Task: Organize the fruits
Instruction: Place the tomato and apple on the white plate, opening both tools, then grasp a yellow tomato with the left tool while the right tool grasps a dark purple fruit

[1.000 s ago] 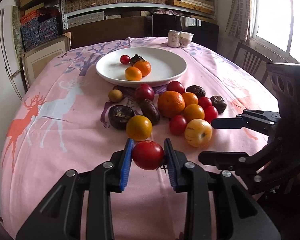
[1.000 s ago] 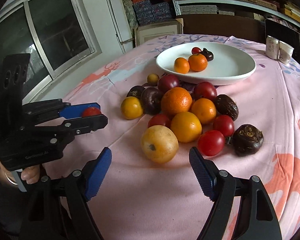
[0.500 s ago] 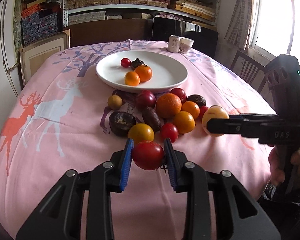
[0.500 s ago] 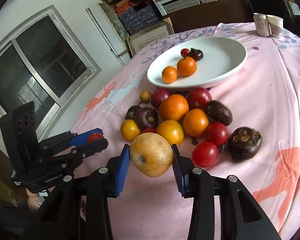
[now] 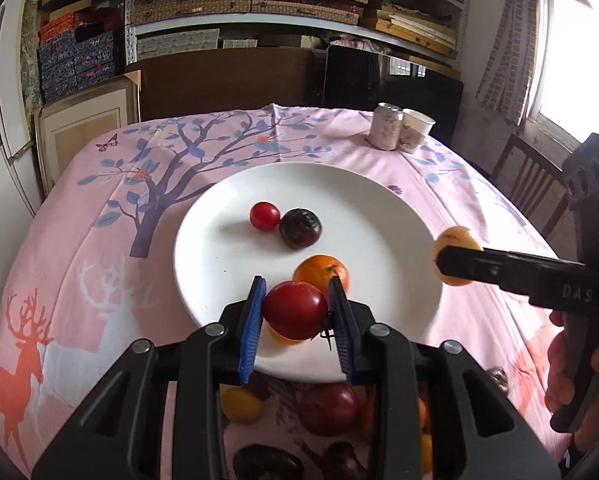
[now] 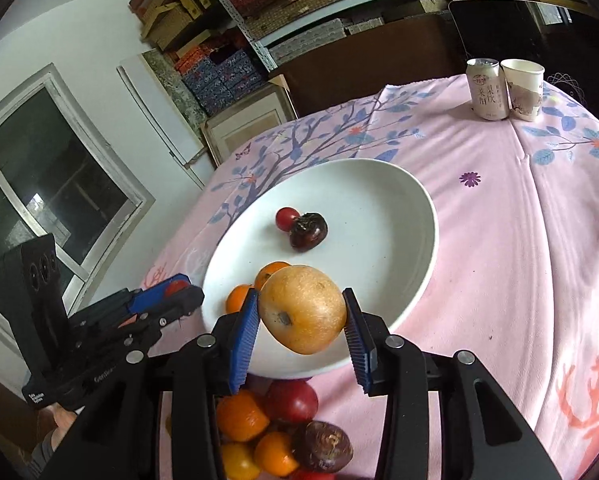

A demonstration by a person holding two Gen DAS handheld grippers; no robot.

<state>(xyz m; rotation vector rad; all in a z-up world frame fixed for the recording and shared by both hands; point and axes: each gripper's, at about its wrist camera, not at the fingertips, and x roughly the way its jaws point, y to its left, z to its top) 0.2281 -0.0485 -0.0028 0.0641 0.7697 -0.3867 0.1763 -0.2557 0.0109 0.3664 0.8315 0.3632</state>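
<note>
My left gripper [image 5: 297,312] is shut on a red tomato [image 5: 294,309] and holds it above the near rim of the white plate [image 5: 395,216]. My right gripper [image 6: 301,316] is shut on a yellow-brown round fruit [image 6: 303,308] above the plate's near edge [image 6: 415,232]. On the plate lie a small red tomato [image 5: 264,216], a dark wrinkled fruit [image 5: 300,228] and an orange [image 5: 319,269]. The right gripper shows in the left wrist view [image 5: 451,256] over the plate's right rim. The left gripper shows in the right wrist view [image 6: 179,292] at the plate's left.
Several loose fruits lie on the pink tablecloth in front of the plate, under my grippers [image 6: 291,400]. A drink can [image 6: 485,88] and a paper cup [image 6: 523,88] stand at the table's far side. A wooden chair [image 5: 531,184] stands at the right.
Both grippers have moved forward over the fruit pile to the plate, each still holding its fruit. The right gripper closed on the yellow-brown fruit a second ago.
</note>
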